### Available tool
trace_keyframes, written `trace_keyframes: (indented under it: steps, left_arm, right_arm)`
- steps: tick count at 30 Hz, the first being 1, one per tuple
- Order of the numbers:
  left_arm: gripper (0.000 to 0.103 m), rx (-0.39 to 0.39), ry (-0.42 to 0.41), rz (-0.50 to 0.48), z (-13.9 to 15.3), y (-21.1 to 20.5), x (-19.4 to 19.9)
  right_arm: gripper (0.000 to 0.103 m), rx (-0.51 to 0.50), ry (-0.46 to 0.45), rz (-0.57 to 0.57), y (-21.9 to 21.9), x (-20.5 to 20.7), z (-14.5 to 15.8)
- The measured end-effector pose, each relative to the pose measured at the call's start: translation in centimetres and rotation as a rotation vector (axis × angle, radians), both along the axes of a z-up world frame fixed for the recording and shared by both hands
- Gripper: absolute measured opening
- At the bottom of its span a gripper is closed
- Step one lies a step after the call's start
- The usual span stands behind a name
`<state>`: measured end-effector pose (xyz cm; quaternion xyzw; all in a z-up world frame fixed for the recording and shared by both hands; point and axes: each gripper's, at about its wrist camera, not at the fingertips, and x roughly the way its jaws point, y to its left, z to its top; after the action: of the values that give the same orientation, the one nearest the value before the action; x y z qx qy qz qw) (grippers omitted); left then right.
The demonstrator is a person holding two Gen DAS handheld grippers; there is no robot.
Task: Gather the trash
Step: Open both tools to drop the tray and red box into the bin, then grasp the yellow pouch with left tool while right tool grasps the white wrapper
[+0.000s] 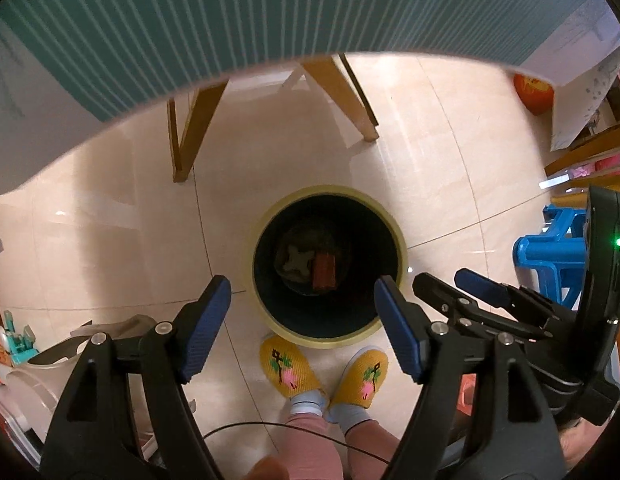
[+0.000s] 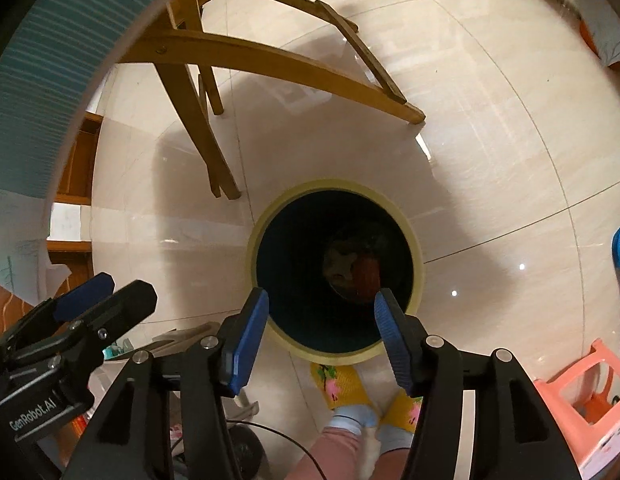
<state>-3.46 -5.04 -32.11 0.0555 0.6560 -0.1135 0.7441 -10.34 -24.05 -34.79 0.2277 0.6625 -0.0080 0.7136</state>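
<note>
1. The trash bin (image 1: 327,266), a round can with a pale yellow rim and a dark inside, stands on the tiled floor just ahead of the person's yellow slippers (image 1: 288,364); I take it as the landmark.
2. Both grippers hang above the bin's mouth and point down into it, side by side, the right one on the side away from the white plastic seat on the floor.
3. The left gripper (image 1: 302,320) stands with its blue pads wide apart and nothing between them.
4. The right gripper (image 2: 322,332) is also parted and empty, though less widely.
5. At the bin's bottom lie the trash pieces: a reddish-brown block (image 1: 324,272) beside a pale, cross-shaped scrap (image 1: 296,264), touching or nearly so.
6. From either gripper the trash lies straight below, deep inside the bin; neither hand looks clearly nearer.
7. To my eye the drop is done, and the next piece must be sought away from the bin, perhaps on the teal-covered desk (image 1: 190,20) beyond it.
</note>
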Motion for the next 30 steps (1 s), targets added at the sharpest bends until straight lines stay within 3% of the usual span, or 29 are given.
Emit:
trace_keyframes:
  steps: [3, 11, 15, 19, 24, 30]
  left_arm:
    - [0.072, -0.011, -0.042, 0.027, 2.5, 1.0, -0.2]
    - [0.072, 0.018, -0.152, 0.030, 10.8, 1.6, -1.6]
    - [0.072, 0.049, -0.161, 0.031, 15.4, 2.1, -2.4]
    - [0.072, 0.107, -0.237, 0.019, 21.1, 2.3, -3.9]
    - [0.072, 0.151, -0.288, 0.076, 27.8, 3.3, -4.8]
    - [0.072, 0.094, -0.290, 0.163, 34.3, 6.0, -5.1]
  right_arm:
    - [0.056, -0.002, -0.008, 0.003, -0.2, 0.0, 1.2]
    - [0.056, 0.009, -0.048, 0.017, 0.1, -0.6, 9.0]
    - [0.056, 0.009, -0.085, 0.046, 0.7, -0.7, 13.8]
    - [0.056, -0.002, -0.132, 0.084, 1.4, -0.8, 19.4]
    - [0.056, -0.016, -0.195, 0.139, 2.5, -0.6, 26.1]
    - [0.056, -0.037, -0.300, 0.215, 3.8, -0.3, 34.0]
